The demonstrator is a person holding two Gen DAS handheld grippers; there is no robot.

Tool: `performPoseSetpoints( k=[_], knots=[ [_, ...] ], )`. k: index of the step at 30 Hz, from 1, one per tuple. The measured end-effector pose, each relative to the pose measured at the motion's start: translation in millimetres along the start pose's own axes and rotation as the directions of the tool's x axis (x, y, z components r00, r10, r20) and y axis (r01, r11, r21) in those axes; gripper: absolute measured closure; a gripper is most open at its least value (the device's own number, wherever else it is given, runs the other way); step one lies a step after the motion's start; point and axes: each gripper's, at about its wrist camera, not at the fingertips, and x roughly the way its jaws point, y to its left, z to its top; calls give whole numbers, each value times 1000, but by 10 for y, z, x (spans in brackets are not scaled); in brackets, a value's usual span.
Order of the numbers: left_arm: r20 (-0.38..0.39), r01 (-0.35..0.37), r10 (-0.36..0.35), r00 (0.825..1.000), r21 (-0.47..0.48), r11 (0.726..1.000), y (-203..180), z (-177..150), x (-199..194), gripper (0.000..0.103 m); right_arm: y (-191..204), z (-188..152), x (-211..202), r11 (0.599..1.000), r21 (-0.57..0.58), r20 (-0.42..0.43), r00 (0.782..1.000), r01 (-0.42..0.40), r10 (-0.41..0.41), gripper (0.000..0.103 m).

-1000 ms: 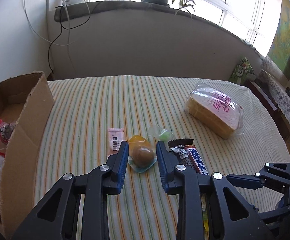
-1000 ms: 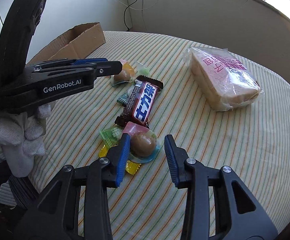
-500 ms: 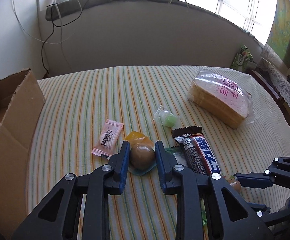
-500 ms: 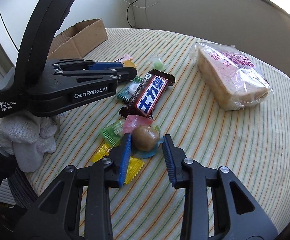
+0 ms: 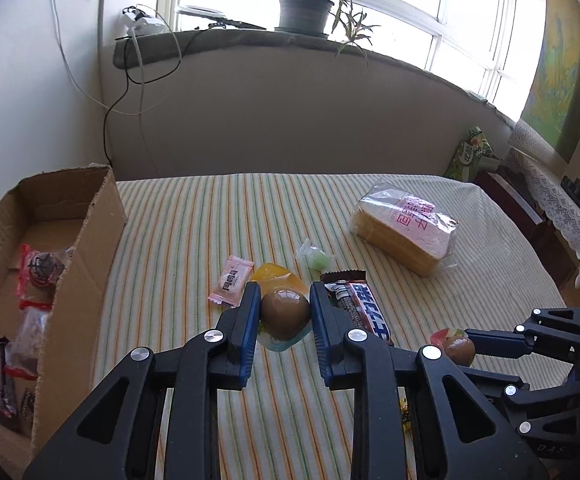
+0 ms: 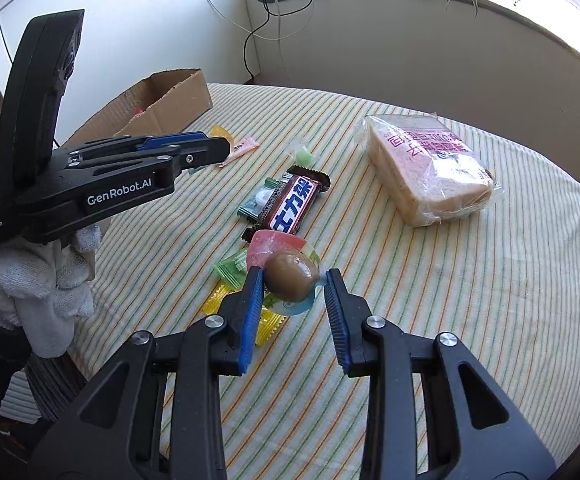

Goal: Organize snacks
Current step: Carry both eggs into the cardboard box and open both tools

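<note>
Between the blue pads of the left gripper (image 5: 284, 312), a packaged brown egg (image 5: 285, 314) is pinched, both fingers pressed against its sides, the wrapper hanging below them above the striped surface (image 5: 193, 240). The left gripper is seen levelled, reaching forward from six o'clock, and is held by a white-gloved hand (image 6: 45, 276). At four o'clock in the left wrist view, the right gripper (image 6: 294, 284) is held low over the surface, its fingers closed on a second packaged egg (image 6: 292, 278); the left pad touches it, and contact at the right pad cannot be told for certain. Just beyond, green and yellow candies (image 6: 231, 268) are seen lying beside a chocolate bar (image 6: 294, 204). Farther out at twelve o'clock, a pink sachet (image 5: 231, 280) and a small green sweet (image 5: 317, 258) are found. At two o'clock a bagged bread loaf (image 5: 404, 230) is lying. At nine o'clock an open cardboard box (image 5: 89, 248) with several snacks inside is placed.
</note>
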Motion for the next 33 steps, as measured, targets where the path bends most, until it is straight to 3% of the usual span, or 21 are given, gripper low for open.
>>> performPoseSetpoints(
  k=[5,15,26,33],
  knots=[
    [42,-16,17,999,-24,1000,116,-18,-284,79,120,30,-171,1000,-19,22,1000,3,-3,70],
    [127,-108,118,985,-85,990,567,-26,-780,79,701,516,-217,993,-117,79,996,-22,31,70],
    [152,-198,223,963,-162,967,1183,-124,-1082,79,1424,1197,101,974,-217,108,990,-63,88,70],
    [147,-248,275,950,-179,952,1407,-188,-1129,79,1793,1446,380,962,-255,89,988,-98,124,70]
  ],
)
